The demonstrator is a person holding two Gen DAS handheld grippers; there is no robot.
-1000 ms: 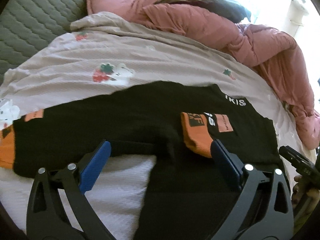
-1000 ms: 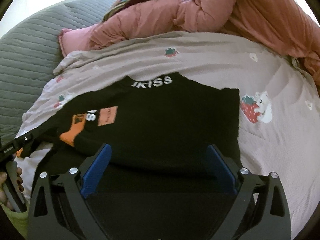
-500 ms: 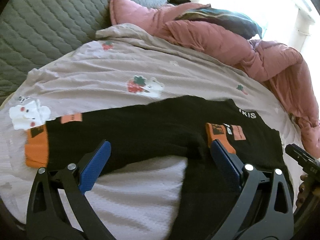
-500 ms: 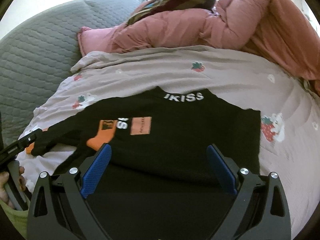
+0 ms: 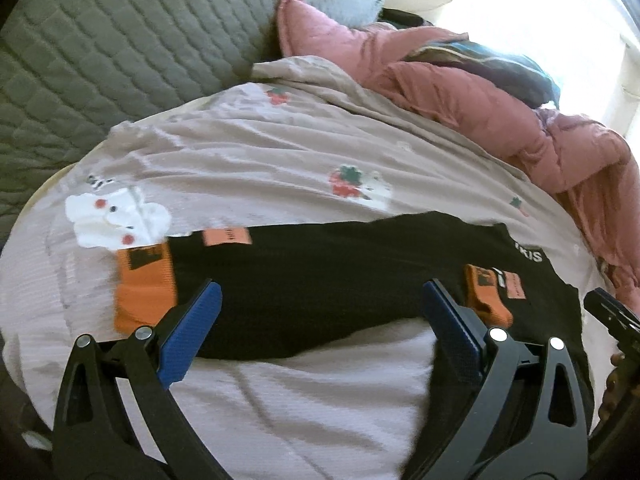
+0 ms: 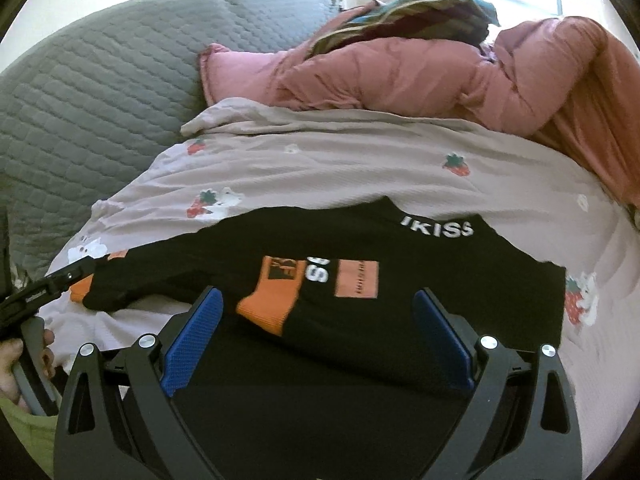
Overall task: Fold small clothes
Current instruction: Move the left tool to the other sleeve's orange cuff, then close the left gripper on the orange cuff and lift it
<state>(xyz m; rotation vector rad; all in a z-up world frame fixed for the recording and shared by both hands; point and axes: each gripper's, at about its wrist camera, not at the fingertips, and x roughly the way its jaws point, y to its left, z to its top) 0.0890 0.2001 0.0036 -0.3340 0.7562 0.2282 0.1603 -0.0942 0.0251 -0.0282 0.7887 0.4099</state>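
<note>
A small black long-sleeved top [image 5: 320,280] [image 6: 400,320] with orange cuffs and white lettering lies flat on the bed. One sleeve is folded across the chest, its orange cuff [image 6: 270,304] [image 5: 486,300] resting on the body. The other sleeve stretches out sideways, ending in an orange cuff [image 5: 144,292]. My left gripper [image 5: 320,320] hovers open over the stretched sleeve. My right gripper [image 6: 316,328] hovers open above the top's body, near the folded cuff. Neither holds any cloth.
The top rests on a beige sheet [image 5: 260,160] [image 6: 360,160] with strawberry prints. A pink quilt [image 5: 500,100] [image 6: 440,76] is bunched at the far side. A grey quilted headboard [image 5: 100,48] [image 6: 88,88] stands at the left. A hand [image 6: 16,364] grips the left gripper's handle.
Both grippers have drawn back and risen from the top, which now looks smaller. The left view has swung left, bringing the stretched sleeve's orange cuff fully into sight.
</note>
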